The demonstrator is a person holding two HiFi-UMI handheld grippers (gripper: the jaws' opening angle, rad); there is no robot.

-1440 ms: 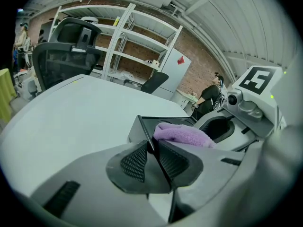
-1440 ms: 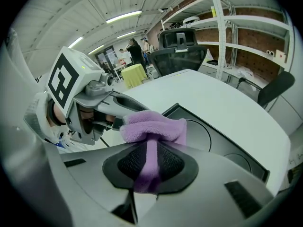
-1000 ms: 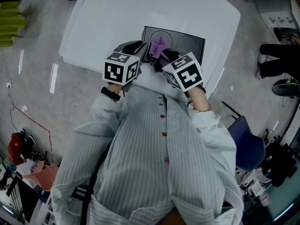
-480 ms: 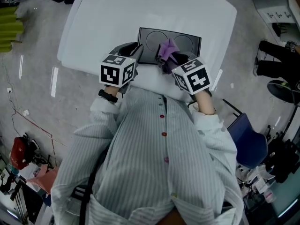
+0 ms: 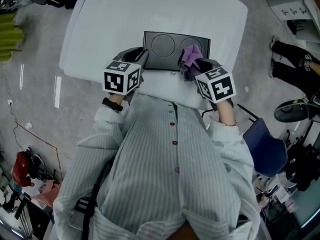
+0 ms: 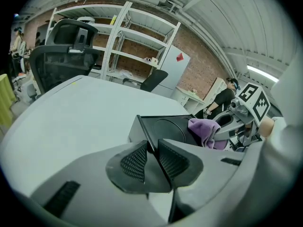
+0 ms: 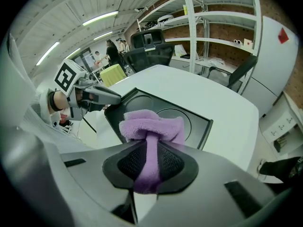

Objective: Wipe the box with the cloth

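A flat black box (image 5: pixel 162 46) with two round recesses lies on the white table (image 5: pixel 150 9) close to its near edge. My left gripper (image 5: pixel 141 57) is shut on the box's near-left corner; in the left gripper view the jaws (image 6: pixel 151 150) pinch the thin rim of the box (image 6: pixel 165 129). My right gripper (image 5: pixel 193 67) is shut on a bunched purple cloth (image 5: pixel 190 55), which rests over the right recess. The right gripper view has the cloth (image 7: pixel 151 126) squeezed between the pads and spilling onto the box (image 7: pixel 194 124).
The table's near edge runs just under both grippers. A black office chair (image 6: pixel 66 46) and metal shelving (image 6: pixel 137 37) stand beyond the table. A person (image 5: pixel 295 64) is on the right, and a blue chair (image 5: pixel 265 154) is near my right elbow.
My right gripper has carried the cloth rightward across the box top, from between the recesses to over the right one. The left gripper has stayed clamped on the left corner.
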